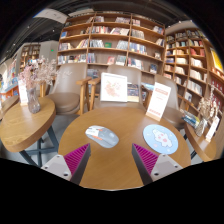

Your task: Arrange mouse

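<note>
A pale grey computer mouse (101, 134) lies on a round wooden table (112, 165), just ahead of my left finger and a little beyond it. To its right, ahead of my right finger, a round light-blue mouse pad (160, 138) lies flat on the same table. My gripper (111, 158) is open, its pink-padded fingers (75, 157) wide apart over the table's near part, with nothing between them.
At the table's far side stand a white upright card (114, 87) and a tilted sign (158, 101). Wooden chairs (90, 95) are behind them. Another round table (22, 122) with a vase is to the left. Bookshelves (110, 40) line the back wall.
</note>
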Available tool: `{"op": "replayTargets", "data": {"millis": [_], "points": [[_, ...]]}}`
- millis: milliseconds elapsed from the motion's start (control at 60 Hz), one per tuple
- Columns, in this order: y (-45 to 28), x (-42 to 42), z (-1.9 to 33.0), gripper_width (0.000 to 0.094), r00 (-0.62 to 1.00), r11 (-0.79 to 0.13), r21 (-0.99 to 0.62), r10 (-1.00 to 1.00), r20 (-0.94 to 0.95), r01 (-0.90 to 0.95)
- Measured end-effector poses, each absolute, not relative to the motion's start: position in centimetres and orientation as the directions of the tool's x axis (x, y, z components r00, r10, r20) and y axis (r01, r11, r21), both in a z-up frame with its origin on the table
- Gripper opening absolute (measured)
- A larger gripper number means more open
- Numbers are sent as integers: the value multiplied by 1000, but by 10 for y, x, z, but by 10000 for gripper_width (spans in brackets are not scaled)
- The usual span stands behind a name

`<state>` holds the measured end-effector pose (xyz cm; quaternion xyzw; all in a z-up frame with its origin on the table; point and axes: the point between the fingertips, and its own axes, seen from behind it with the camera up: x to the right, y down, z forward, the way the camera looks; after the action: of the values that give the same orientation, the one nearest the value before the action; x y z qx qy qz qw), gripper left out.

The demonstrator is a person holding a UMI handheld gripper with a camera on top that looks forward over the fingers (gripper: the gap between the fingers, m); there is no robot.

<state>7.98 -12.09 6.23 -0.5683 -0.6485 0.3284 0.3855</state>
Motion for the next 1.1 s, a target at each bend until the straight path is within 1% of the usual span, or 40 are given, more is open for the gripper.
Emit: {"op": "replayTargets", "data": {"millis": [183, 517, 983, 1100], "points": [[-130, 48, 40, 853, -78, 130, -856, 991, 105, 501], [-131, 9, 7, 853, -82, 144, -813, 990, 118, 565], [-122, -57, 4, 847, -55, 125, -811, 992, 114, 572], [-110, -79, 4, 850, -35, 140, -812, 989, 146, 567]]}}
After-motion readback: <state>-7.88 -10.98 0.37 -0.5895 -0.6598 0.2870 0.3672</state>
